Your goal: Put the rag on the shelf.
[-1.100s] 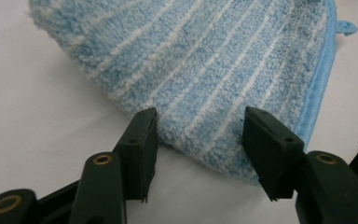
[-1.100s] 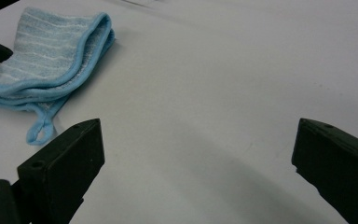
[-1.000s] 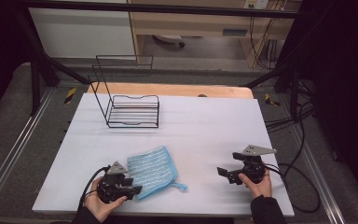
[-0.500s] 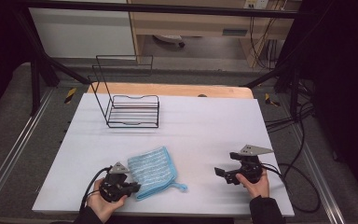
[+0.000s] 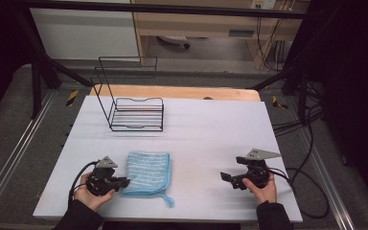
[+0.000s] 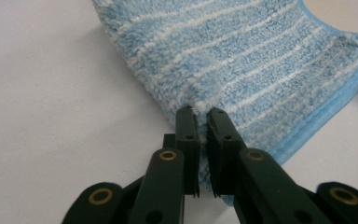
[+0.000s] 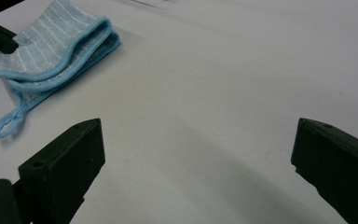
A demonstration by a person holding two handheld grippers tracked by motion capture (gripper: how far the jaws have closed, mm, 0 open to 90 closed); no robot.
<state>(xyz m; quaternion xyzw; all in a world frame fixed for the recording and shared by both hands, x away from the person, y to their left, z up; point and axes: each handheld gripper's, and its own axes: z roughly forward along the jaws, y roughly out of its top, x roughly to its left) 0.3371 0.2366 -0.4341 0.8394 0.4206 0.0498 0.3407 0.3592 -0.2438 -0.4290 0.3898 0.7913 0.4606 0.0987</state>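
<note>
**Q:** One cloth — what's it look like, where's it sit?

**A:** One light-blue cloth (image 5: pixel 147 173), fluffy, w/ thin white stripes and a brighter blue bound hem. Folded over on itself, roughly square, lying flat on the worktop (image 5: pixel 206 139) at the near-left part. A small hem loop sticks out at its near-right corner. In the right tool view the two layers show stacked, hems curling one over the other.

**Q:** Left tool?

**A:** Left tool (image 5: pixel 123 181) is at the cloth's left edge; its jaws have just been closing and now pinch a bit of the pile at that fold edge, nearly pressed together w/ fabric between. Seen close in the left tool view (image 6: pixel 201 116): fabric puckers right at the tips.

**Q:** Right one?

**A:** Right tool (image 5: pixel 226 177) sits well apart from the cloth, near the worktop's right-front, jaws spread wide, nothing between them, pointing toward the cloth.

**Q:** Edges, room to move?

**A:** Cloth is near the front edge, a strip of bare white surface in front. Wide bare stretch btw cloth and right tool, and behind the cloth up to a black wire rack (image 5: pixel 136 112) standing at the back-left. Right half of the worktop is bare surface too. Cables trail off the right side.
</note>
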